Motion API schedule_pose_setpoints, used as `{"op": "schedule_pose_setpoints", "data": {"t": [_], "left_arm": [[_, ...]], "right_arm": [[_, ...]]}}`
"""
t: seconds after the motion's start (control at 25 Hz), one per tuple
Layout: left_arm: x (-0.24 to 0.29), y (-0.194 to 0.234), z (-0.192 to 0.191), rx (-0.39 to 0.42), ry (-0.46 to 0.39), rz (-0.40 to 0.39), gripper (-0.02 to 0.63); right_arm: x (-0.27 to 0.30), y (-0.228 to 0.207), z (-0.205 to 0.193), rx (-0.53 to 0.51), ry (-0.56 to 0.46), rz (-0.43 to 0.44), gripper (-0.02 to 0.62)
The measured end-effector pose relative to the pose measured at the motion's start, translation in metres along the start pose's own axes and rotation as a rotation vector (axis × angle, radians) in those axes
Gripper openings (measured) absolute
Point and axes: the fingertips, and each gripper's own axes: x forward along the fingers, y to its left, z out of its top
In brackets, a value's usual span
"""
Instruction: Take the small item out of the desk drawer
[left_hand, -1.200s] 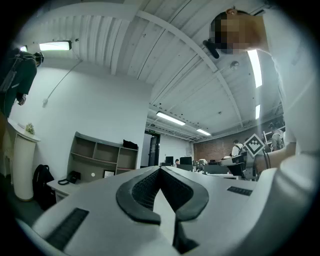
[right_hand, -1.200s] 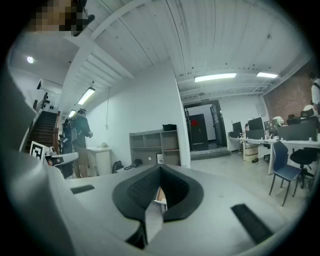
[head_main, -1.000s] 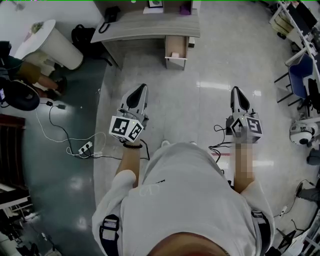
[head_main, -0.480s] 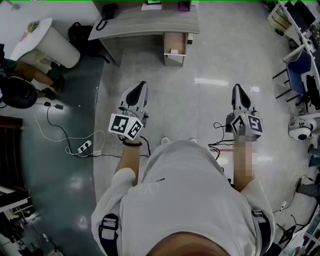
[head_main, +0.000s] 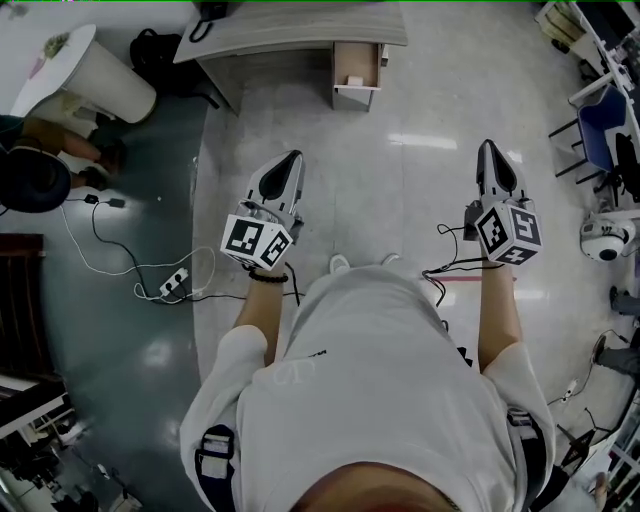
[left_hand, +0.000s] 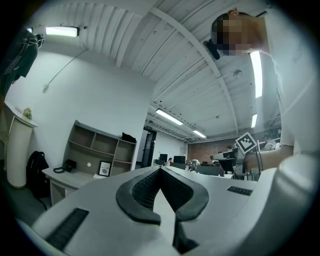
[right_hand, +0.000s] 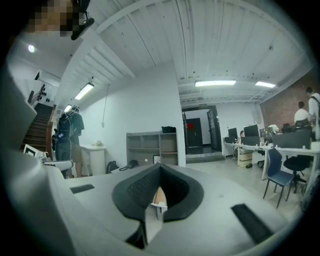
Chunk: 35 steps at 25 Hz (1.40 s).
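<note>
A grey desk (head_main: 290, 36) stands at the top of the head view, far ahead of me. Its wooden drawer (head_main: 357, 72) is pulled open, and a small pale item (head_main: 353, 80) lies in it. My left gripper (head_main: 292, 158) and right gripper (head_main: 486, 147) are held out over the floor, well short of the desk, both shut with nothing between the jaws. In the left gripper view the left gripper (left_hand: 160, 169) has its pads closed together. In the right gripper view the right gripper (right_hand: 160, 166) is closed too, and the drawer (right_hand: 159, 198) shows behind the pads.
A white round pedestal (head_main: 85, 75) and a black bag (head_main: 160, 55) stand left of the desk. A power strip (head_main: 172, 290) with cables lies on the floor at my left. A blue chair (head_main: 605, 140) and more cables (head_main: 450, 270) are at my right. A person (right_hand: 67, 140) stands near the stairs.
The desk and drawer have slid up towards the top edge of the head view. Both grippers sit a little higher in the view and stay shut.
</note>
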Motion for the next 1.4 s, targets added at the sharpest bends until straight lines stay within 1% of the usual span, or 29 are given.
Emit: {"op": "schedule_pose_setpoints", "data": {"t": [0.08, 0.24, 0.4, 0.52, 0.72, 0.92, 1.16, 1.28, 1.4], "left_arm": [[-0.001, 0.003, -0.008, -0.020, 0.012, -0.006, -0.002], [0.003, 0.007, -0.022, -0.038, 0.034, -0.013, -0.002], [0.015, 0.014, -0.032, -0.062, 0.050, -0.006, -0.002], [0.030, 0.019, -0.035, -0.061, 0.058, 0.003, -0.002], [0.063, 0.030, -0.039, -0.042, 0.078, 0.031, -0.002], [0.106, 0.044, -0.039, -0.028, 0.089, 0.056, -0.002], [0.172, 0.046, -0.046, -0.030, 0.078, 0.071, -0.002], [0.204, 0.046, -0.048, -0.025, 0.074, 0.080, -0.002], [0.223, 0.047, -0.052, -0.017, 0.072, 0.104, -0.002]], "right_arm": [[0.004, 0.005, -0.003, -0.004, 0.008, -0.005, 0.000], [0.012, 0.013, -0.018, -0.007, 0.050, 0.010, 0.000], [0.026, 0.011, -0.022, 0.003, 0.061, 0.019, 0.000], [0.044, 0.005, -0.024, 0.009, 0.063, 0.037, 0.000], [0.091, -0.003, -0.031, 0.030, 0.066, 0.084, 0.000], [0.139, -0.011, -0.024, -0.001, 0.071, 0.159, 0.000], [0.186, -0.048, -0.023, 0.001, 0.088, 0.209, 0.000], [0.208, -0.065, -0.029, 0.011, 0.113, 0.240, 0.000], [0.224, -0.079, -0.037, 0.017, 0.132, 0.266, 0.000]]}}
